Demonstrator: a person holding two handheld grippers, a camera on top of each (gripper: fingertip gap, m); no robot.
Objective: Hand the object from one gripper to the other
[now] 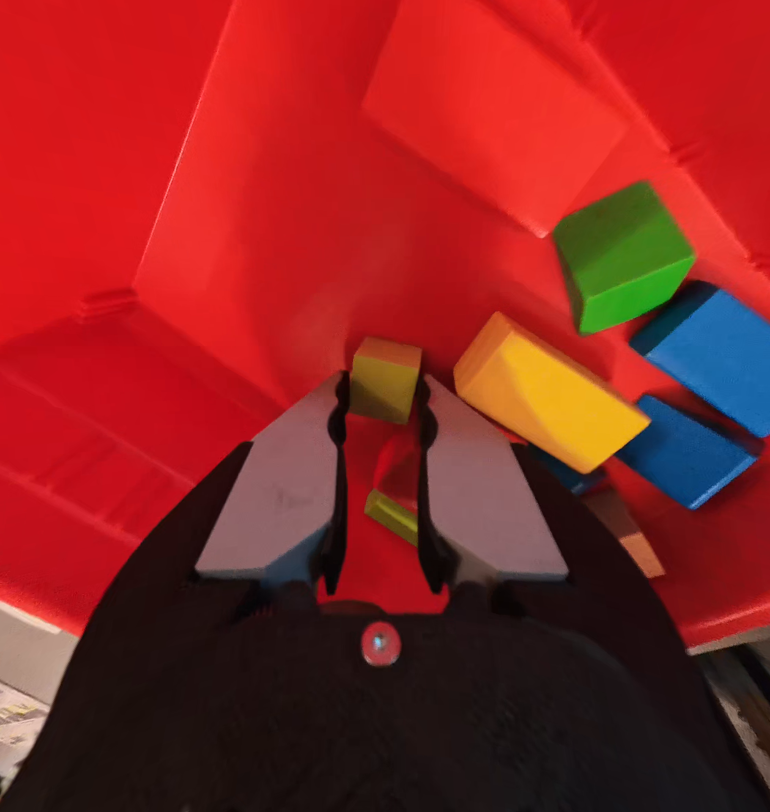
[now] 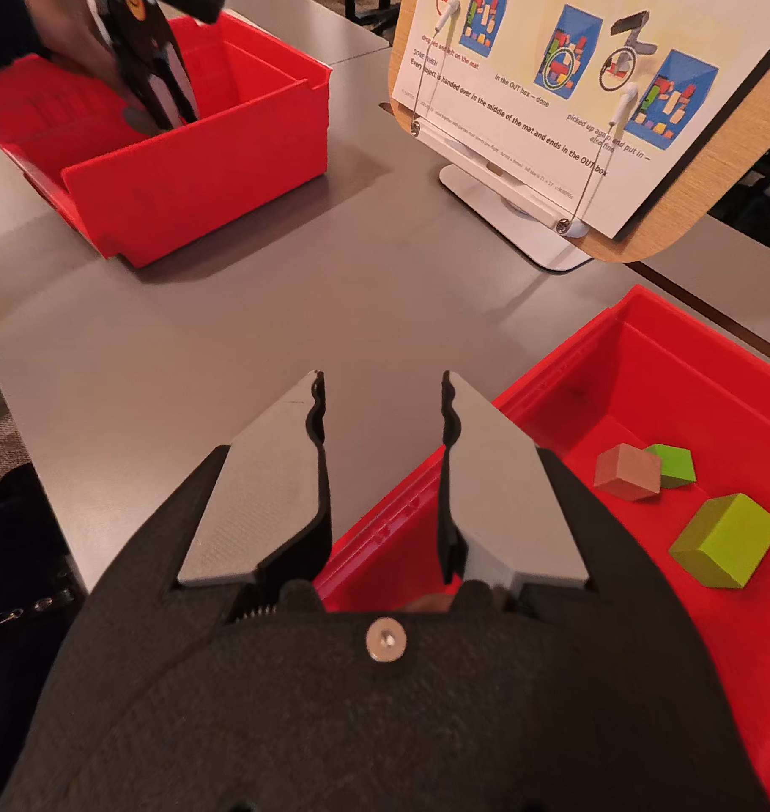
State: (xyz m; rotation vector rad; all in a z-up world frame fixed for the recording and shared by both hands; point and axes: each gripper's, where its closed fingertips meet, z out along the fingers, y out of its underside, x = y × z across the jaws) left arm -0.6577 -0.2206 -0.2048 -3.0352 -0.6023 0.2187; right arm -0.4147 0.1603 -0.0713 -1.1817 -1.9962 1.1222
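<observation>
In the left wrist view, my left gripper (image 1: 383,381) reaches down into a red bin (image 1: 242,219). Its two pads press on the sides of a small yellow-green cube (image 1: 385,389) at the fingertips, near the bin floor. The right wrist view shows this gripper (image 2: 154,88) farther off, inside the far red bin (image 2: 198,184), with its fingertips hidden by the bin wall. My right gripper (image 2: 383,378) is open and empty above the grey table (image 2: 330,307).
Near the cube lie a long yellow block (image 1: 545,395), a green block (image 1: 624,259), two blue blocks (image 1: 721,356) and a small yellow-green piece (image 1: 392,514). A second red bin (image 2: 638,373) at my right holds a brown cube (image 2: 627,472) and green blocks (image 2: 725,540). An instruction sheet on a stand (image 2: 550,110) stands behind. The grippers' ends are close to 50 cm from one another.
</observation>
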